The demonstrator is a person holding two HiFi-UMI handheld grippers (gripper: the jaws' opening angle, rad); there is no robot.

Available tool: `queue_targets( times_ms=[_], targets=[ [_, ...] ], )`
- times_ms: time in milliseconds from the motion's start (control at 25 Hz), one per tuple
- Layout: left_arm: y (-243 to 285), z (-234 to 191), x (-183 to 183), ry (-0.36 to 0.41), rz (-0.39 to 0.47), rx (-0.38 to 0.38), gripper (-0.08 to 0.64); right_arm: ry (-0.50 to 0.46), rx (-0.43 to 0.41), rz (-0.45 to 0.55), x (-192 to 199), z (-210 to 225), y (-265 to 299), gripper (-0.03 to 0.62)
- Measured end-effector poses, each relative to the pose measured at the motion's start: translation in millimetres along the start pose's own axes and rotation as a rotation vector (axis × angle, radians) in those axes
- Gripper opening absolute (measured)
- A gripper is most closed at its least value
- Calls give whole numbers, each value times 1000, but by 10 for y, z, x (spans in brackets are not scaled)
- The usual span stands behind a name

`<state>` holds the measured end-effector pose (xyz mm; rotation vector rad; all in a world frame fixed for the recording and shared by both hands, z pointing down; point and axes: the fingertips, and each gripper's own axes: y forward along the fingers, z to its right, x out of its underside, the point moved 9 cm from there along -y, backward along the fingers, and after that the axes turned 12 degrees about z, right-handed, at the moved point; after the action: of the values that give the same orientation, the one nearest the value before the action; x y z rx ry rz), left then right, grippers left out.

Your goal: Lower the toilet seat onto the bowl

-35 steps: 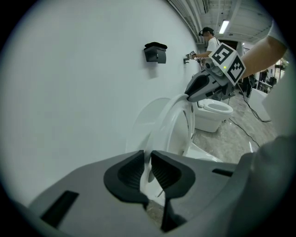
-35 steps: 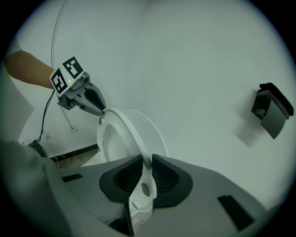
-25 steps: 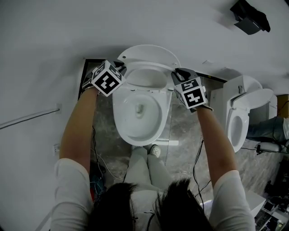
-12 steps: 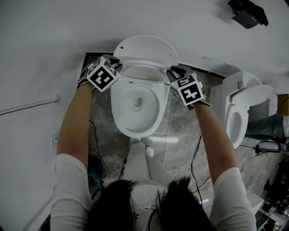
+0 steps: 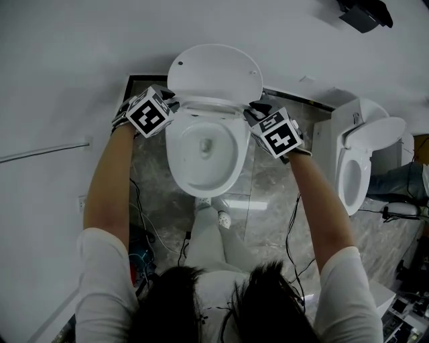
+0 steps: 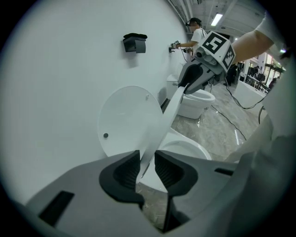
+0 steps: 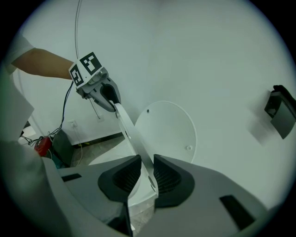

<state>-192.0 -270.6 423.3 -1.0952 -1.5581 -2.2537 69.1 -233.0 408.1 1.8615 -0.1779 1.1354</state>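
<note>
The white toilet seat (image 5: 205,106) hangs tilted between the upright lid (image 5: 214,70) and the bowl (image 5: 204,157). My left gripper (image 5: 169,107) is at the seat's left side and my right gripper (image 5: 256,115) at its right side. In the left gripper view the seat (image 6: 172,109) runs edge-on between the dark pads of my left gripper (image 6: 147,161). In the right gripper view the seat (image 7: 132,134) passes between the pads of my right gripper (image 7: 147,163). Both pairs of jaws are opening, with the seat rim still touching the pads.
A second toilet (image 5: 362,167) stands to the right by the wall. A dark holder (image 5: 362,13) is fixed on the wall above it. Cables (image 5: 295,228) trail over the grey floor. The person's feet (image 5: 213,216) are just in front of the bowl.
The seat has swung away from the lid toward the bowl with both grippers on its sides. More of the lid now shows behind it.
</note>
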Motion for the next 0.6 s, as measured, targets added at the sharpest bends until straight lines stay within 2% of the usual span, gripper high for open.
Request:
queue_targets(
  times_ms=[360, 600],
  targets=[
    [-54, 231, 148, -3, -20, 5, 115, -58, -24, -20, 95, -260, -76, 100],
    [-6, 406, 235, 24, -57, 36, 117, -77, -92, -41, 198, -396, -134, 104]
  ],
)
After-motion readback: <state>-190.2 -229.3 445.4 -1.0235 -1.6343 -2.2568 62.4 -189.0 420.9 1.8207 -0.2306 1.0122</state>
